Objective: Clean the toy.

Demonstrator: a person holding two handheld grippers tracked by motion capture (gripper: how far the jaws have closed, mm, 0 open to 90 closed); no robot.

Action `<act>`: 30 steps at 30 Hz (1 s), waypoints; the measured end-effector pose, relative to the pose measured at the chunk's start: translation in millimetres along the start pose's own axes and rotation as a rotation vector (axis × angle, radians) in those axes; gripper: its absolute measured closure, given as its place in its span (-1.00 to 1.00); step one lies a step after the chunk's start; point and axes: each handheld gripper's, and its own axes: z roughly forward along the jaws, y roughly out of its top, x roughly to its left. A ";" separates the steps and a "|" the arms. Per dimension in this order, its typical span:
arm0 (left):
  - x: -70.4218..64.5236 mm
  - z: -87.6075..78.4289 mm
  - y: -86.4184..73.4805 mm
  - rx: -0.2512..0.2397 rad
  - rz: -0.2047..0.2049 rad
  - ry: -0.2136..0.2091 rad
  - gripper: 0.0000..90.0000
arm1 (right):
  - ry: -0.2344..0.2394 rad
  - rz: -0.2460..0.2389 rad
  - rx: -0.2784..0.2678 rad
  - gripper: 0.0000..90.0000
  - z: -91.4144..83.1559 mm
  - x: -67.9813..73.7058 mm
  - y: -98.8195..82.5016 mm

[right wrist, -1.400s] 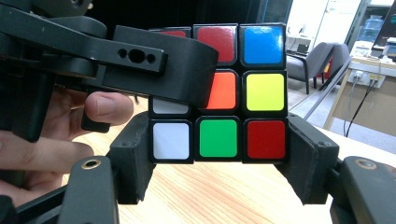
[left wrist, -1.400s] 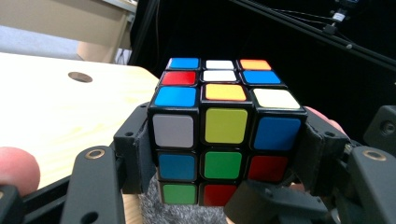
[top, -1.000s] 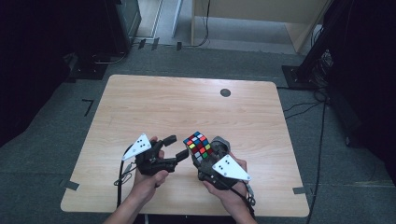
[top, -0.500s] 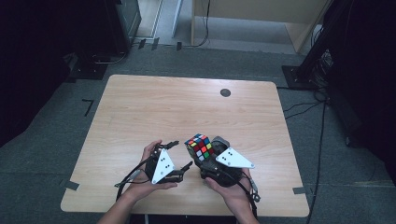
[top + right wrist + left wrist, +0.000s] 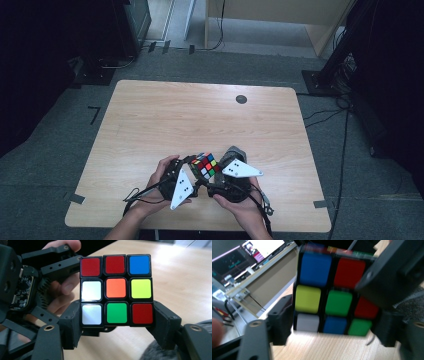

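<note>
- The puzzle cube (image 5: 206, 165) is above the near edge of the surface (image 5: 165, 115), between both grippers.
- The right hand-held gripper (image 5: 117, 326) clamps its bottom row.
- The left hand-held gripper (image 5: 332, 327) has just been closing, jaws at the cube's sides.

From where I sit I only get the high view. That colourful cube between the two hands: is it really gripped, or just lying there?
Observer: Gripped. In the right gripper view, the right gripper has its jaws clamped on the two sides of the lowest layer of the cube.
Operator: What colour is the middle square on the side that camera faces?
Observer: Orange, with white to its left and yellow to its right.
Operator: And the other tool?
Observer: The left gripper has just been closing its jaws. Its own view shows the cube between them, with a jaw against each side of one outer layer.
</note>
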 end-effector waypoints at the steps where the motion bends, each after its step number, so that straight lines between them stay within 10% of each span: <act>1: -0.9 0.4 -0.3 0.003 0.006 0.006 -0.27 | 0.019 0.017 0.010 -0.24 1.9 -1.9 -1.0; 7: 15.1 -0.9 -5.7 0.017 -0.131 0.009 -0.25 | 0.073 0.101 -0.114 -0.46 -9.6 -15.9 1.1; 11: 34.5 -2.7 -16.7 0.040 -0.296 -0.012 -0.25 | -0.009 0.111 -0.200 -0.52 -24.6 -35.2 3.4; 16: 50.0 -7.4 -18.5 0.014 -0.438 -0.059 -0.25 | -0.209 -0.108 0.066 -0.77 -6.4 -60.2 -18.8; 23: 59.1 -10.7 -19.5 -0.013 -0.532 -0.092 -0.25 | -0.196 -0.123 0.226 -0.81 14.3 -76.8 -42.0; 30: 59.6 -12.3 -19.2 -0.019 -0.524 -0.094 -0.25 | -0.201 -0.183 0.274 -0.42 27.5 -74.4 -52.8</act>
